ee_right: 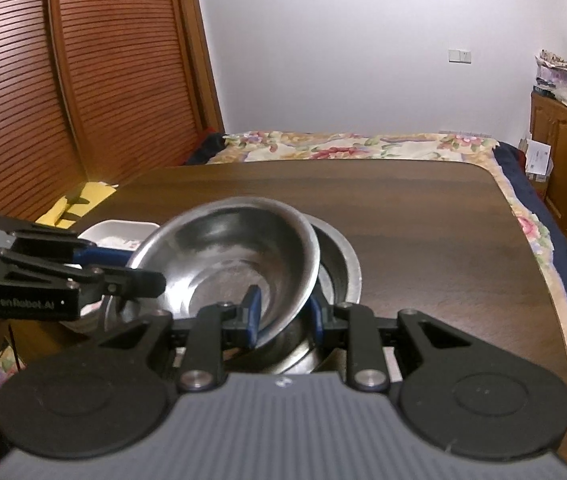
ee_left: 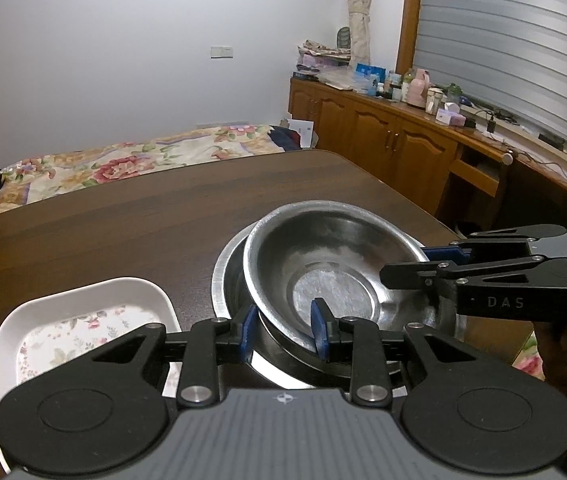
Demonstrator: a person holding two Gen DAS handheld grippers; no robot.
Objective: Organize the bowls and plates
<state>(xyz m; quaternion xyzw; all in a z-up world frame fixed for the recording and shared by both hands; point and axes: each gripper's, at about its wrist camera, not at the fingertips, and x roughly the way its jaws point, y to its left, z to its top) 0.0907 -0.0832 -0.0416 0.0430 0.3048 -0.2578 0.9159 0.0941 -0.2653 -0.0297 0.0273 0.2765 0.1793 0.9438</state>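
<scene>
Dark wooden table: both tongs pinch the rim of the upper steel bowl.
Left tongs and right tongs should lower together, level, centering it inside the lower steel bowl before letting go.

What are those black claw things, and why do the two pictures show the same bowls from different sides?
They are two hand-held grabbers; a person holds one in each hand, and each carries a camera looking along its jaws. One picture comes from the left gripper, the other from the right gripper. On the dark table lie a white floral dish and a larger steel bowl. A smaller steel bowl sits tilted inside it; both grippers straddle its rim from opposite sides, one blue pad inside, one outside.
</scene>
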